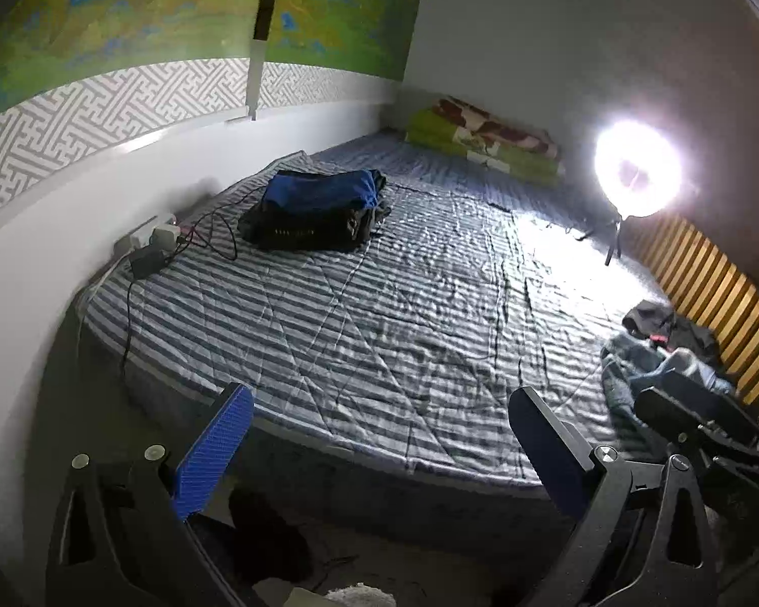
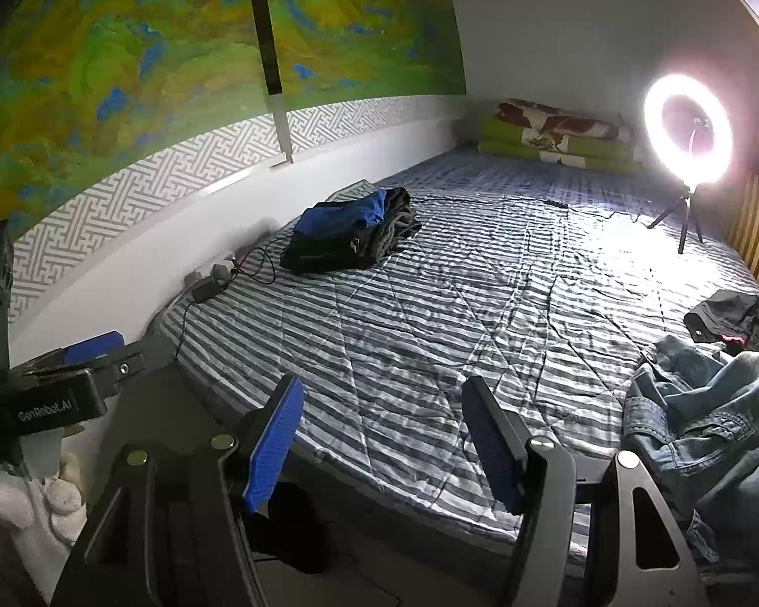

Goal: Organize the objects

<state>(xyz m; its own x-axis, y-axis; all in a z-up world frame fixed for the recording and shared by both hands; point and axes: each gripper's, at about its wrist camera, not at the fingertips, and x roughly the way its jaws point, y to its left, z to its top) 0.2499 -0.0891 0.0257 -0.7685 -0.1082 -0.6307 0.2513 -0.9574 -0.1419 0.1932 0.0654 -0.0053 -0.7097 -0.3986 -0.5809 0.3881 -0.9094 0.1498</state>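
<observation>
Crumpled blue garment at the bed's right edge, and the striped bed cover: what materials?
Crumpled blue garment: looks like denim, faded matte blue, with visible seams and a stitched pocket flap. Striped bed cover: probably thin quilted cotton or a blend; diagonal stitch lines, fine wrinkles, slight sheen under the lamp.

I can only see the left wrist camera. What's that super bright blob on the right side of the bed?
Observer: It's a ring light, a glowing circle with a hole in the middle, standing on a little tripod.
Operator: And the bluish pile behind the other gripper?
Observer: A crumpled denim garment. Its seams and a pocket flap show clearly from the right wrist.
Operator: Is the right gripper holding it?
Observer: No. The right gripper is open, with only the striped bedcover seen between its fingers. The denim lies off to its right.
</observation>
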